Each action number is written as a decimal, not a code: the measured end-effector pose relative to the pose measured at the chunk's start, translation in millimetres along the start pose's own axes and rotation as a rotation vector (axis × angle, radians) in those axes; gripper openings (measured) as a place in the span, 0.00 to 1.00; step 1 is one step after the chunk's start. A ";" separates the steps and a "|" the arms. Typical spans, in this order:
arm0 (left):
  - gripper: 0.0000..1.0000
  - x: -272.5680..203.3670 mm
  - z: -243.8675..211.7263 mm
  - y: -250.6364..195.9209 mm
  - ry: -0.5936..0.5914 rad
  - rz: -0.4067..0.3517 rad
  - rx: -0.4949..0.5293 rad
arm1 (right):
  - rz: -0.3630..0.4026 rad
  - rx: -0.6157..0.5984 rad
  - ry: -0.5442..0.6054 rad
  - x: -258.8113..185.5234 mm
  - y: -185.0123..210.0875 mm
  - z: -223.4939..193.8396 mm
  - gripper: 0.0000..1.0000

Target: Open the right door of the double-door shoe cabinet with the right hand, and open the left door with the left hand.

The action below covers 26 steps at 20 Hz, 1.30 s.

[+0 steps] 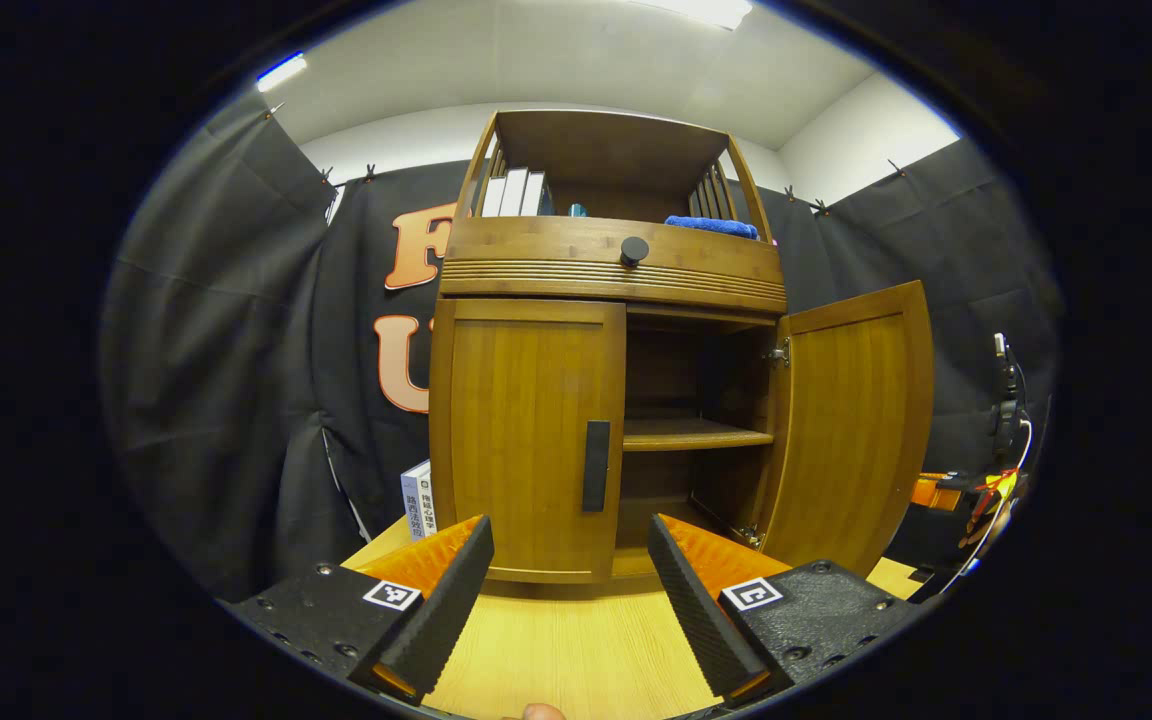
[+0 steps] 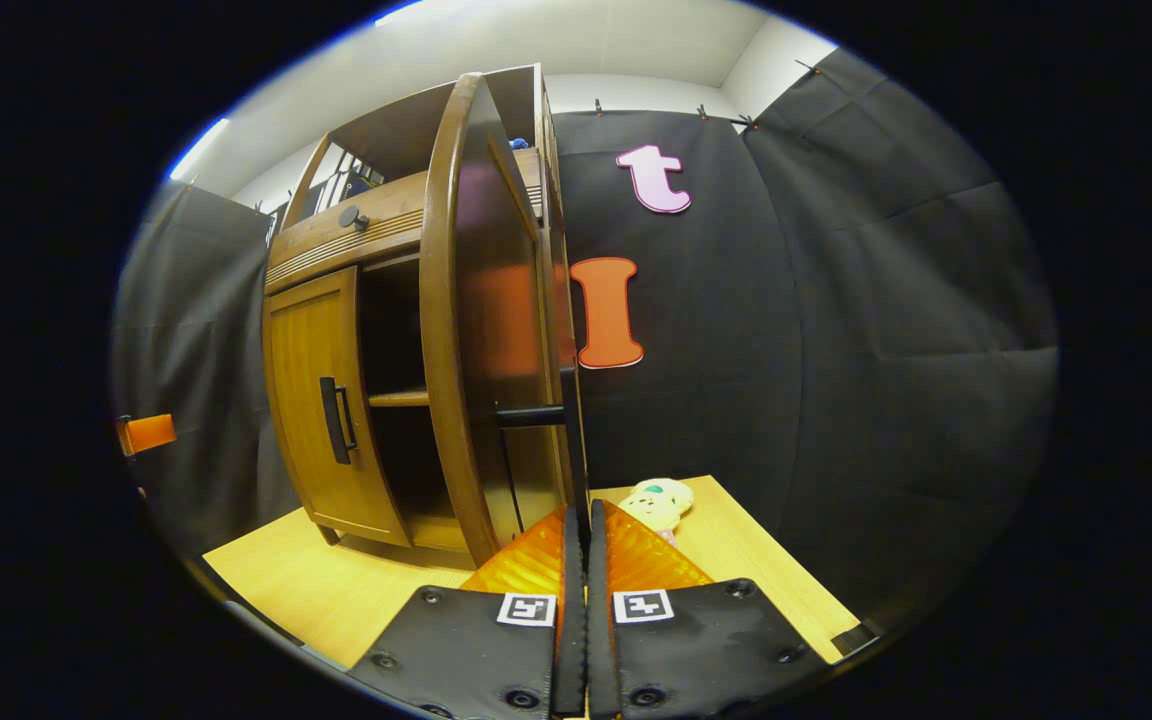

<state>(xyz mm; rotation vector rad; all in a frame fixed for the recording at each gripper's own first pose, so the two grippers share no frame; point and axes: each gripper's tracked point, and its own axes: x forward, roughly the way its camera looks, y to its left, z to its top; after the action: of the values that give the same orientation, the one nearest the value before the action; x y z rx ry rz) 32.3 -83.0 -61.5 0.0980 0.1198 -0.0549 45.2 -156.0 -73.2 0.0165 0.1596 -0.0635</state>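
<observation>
**On the bench: right door swung out, left door shut**

On the light wooden bench (image 1: 576,650) stands the double-door shoe cabinet (image 1: 606,270), backed by black cloth walls under a white ceiling. Its right door (image 1: 851,420) stands swung wide toward the bench's right edge, baring an inner shelf (image 1: 691,435); bare bench top lies in front of the cabinet. The left door (image 1: 526,440) sits flush and shut, its dark vertical handle (image 1: 596,465) near the middle seam.

Books (image 1: 514,192) and a blue cloth (image 1: 711,226) rest in the top rack above a drawer knob (image 1: 634,250). A boxed item (image 1: 418,498) stands at the cabinet's left foot; a small plush toy (image 2: 658,500) lies on the bench beyond the open door.

The left tongs (image 1: 571,560) are spread apart, gripping nothing, just short of the left door with its handle between and above the tips. The right tongs (image 2: 579,525) are drawn together on the right door's handle (image 2: 576,440), seen edge-on.
</observation>
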 end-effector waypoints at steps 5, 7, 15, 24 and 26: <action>0.92 29.5 -3.8 -12.0 0.001 0.004 -0.002 | 0.016 0.004 -0.004 -3.2 -11.1 -1.3 0.08; 0.92 43.9 -5.1 -20.6 0.003 -0.004 -0.003 | 0.009 0.006 -0.007 -2.9 -15.0 -0.2 0.01; 0.92 101.4 -24.5 -50.0 0.032 -0.065 0.015 | -0.078 0.032 -0.039 -27.8 -39.9 2.7 0.46; 0.98 158.7 -41.9 -48.2 0.056 -0.065 0.037 | -0.164 0.034 -0.078 -33.9 -55.8 12.9 0.86; 0.92 172.8 -46.1 -46.7 0.067 -0.068 0.016 | -0.173 0.041 -0.086 -34.3 -57.9 16.6 0.99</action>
<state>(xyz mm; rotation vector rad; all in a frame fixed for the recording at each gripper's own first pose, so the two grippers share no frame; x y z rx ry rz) 195.3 -133.2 -132.5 0.1121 0.1901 -0.1202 10.3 -212.0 -52.0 0.0408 0.0736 -0.2396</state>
